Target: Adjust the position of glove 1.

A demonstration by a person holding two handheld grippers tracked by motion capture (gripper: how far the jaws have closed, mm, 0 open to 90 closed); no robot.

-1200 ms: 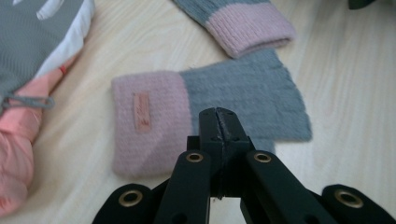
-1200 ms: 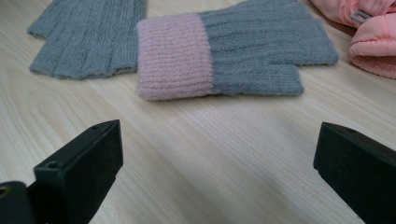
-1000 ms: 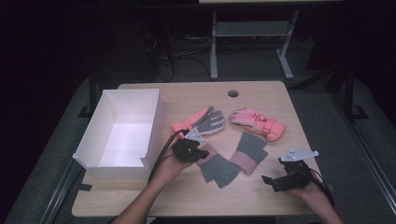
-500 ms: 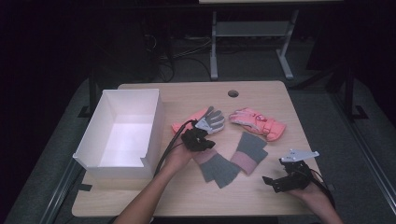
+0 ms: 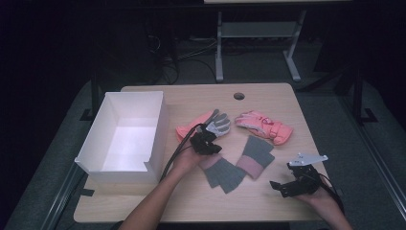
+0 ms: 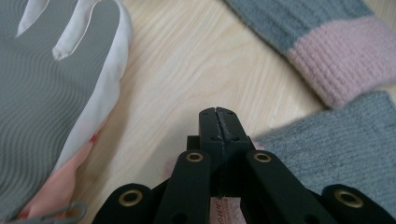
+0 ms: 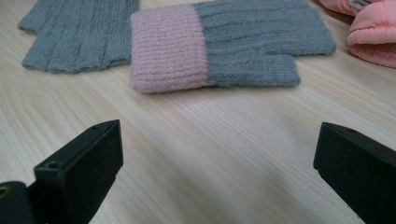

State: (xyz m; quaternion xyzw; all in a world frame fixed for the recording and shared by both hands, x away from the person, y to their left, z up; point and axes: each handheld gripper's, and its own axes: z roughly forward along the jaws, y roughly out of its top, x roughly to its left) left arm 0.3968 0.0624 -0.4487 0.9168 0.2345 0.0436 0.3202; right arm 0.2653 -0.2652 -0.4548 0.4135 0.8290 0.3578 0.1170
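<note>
Two grey knit gloves with pink cuffs lie mid-table, one [image 5: 225, 173] nearer me and one [image 5: 254, 155] to its right. A pink ski glove with a grey palm [image 5: 210, 124] lies behind them, and an all-pink ski glove [image 5: 265, 125] to its right. My left gripper [image 5: 207, 140] hovers low between the grey-palmed glove [image 6: 51, 93] and the knit gloves, jaws shut [image 6: 219, 114] with nothing between the tips. My right gripper [image 5: 278, 187] rests near the front right, open [image 7: 217, 140], facing the right knit glove [image 7: 243, 46].
A white open box [image 5: 158, 129] stands at the table's left side. The wooden table [image 5: 191, 98] has a round cable hole [image 5: 239, 96] near its far edge. Dark floor, cables and a metal stand lie beyond.
My left gripper has moved away from me, off the near knit glove's cuff toward the grey-palmed ski glove, still shut. The right gripper has stayed where it was.
</note>
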